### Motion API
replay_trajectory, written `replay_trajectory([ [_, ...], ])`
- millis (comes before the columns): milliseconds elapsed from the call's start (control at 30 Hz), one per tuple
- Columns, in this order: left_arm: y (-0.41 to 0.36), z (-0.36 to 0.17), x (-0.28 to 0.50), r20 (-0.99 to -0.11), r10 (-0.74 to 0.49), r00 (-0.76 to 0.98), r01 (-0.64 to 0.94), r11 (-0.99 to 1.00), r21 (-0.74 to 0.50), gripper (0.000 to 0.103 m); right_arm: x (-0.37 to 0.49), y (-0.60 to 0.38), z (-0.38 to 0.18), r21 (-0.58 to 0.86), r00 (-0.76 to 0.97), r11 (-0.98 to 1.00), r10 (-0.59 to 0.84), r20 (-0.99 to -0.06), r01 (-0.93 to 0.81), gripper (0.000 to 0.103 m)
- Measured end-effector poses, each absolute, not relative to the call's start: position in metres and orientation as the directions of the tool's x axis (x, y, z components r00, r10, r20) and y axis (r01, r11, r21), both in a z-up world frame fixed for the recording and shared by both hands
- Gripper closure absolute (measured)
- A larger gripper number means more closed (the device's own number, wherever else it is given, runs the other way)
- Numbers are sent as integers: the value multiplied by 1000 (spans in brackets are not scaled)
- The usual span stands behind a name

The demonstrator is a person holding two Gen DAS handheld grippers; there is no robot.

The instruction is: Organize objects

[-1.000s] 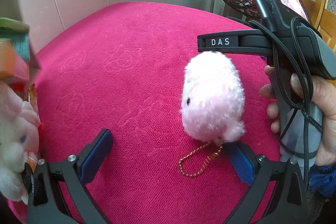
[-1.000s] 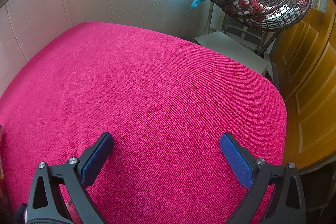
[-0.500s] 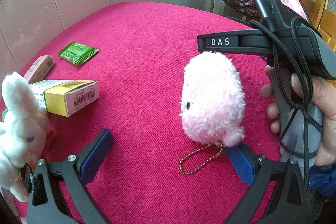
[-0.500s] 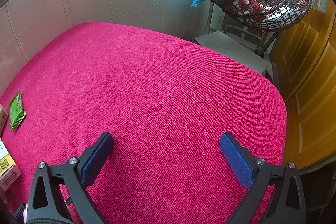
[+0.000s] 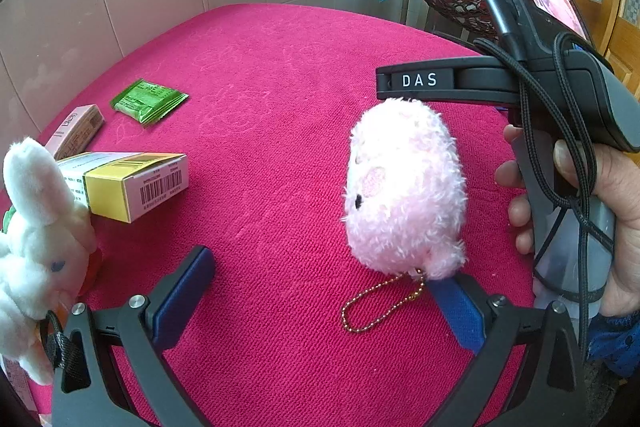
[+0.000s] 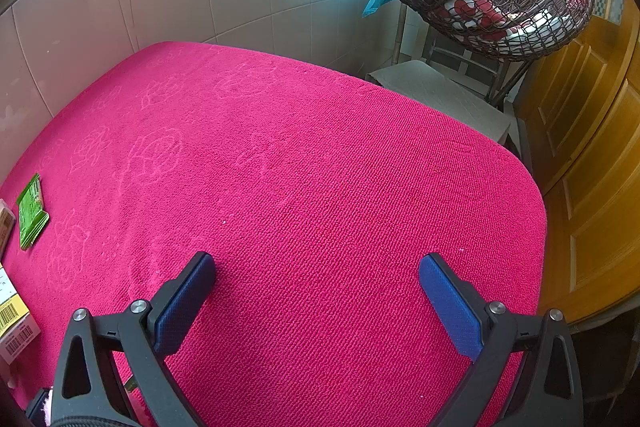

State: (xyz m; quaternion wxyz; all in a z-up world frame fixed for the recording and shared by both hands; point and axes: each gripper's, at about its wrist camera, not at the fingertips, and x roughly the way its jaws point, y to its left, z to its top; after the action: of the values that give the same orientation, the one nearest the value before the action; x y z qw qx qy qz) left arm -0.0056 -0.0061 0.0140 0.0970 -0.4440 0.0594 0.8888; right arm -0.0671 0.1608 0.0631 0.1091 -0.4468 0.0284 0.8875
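Left tongs [image 5: 320,301] released, spread wide over the pink-covered worktop [image 5: 280,99]; pink plush [image 5: 404,187] sits just ahead of their right finger, its gold chain [image 5: 378,307] lying between the fingers. White bunny plush [image 5: 36,247] is at their far left, with the yellow box [image 5: 132,183], pink box [image 5: 76,131] and green packet [image 5: 148,101] ahead-left. Right tongs [image 6: 316,303] also released, nothing between the fingers, green packet far to their left; a hand [image 5: 612,227] grips that handle.

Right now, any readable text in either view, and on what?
"DAS": right gripper, on its side as seen from the left wrist.
Yellow box: barcode and print, too small to read.
Green packet: print blurred.
Pink box: print unreadable.
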Motion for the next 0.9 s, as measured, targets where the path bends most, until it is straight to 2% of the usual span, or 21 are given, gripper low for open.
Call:
replay_trajectory([
  [900, -2, 17, -5, -795, 115, -596, -221, -975, 25, 0, -71, 162, 61, -45, -578, -975, 167, -799, -219, 0],
])
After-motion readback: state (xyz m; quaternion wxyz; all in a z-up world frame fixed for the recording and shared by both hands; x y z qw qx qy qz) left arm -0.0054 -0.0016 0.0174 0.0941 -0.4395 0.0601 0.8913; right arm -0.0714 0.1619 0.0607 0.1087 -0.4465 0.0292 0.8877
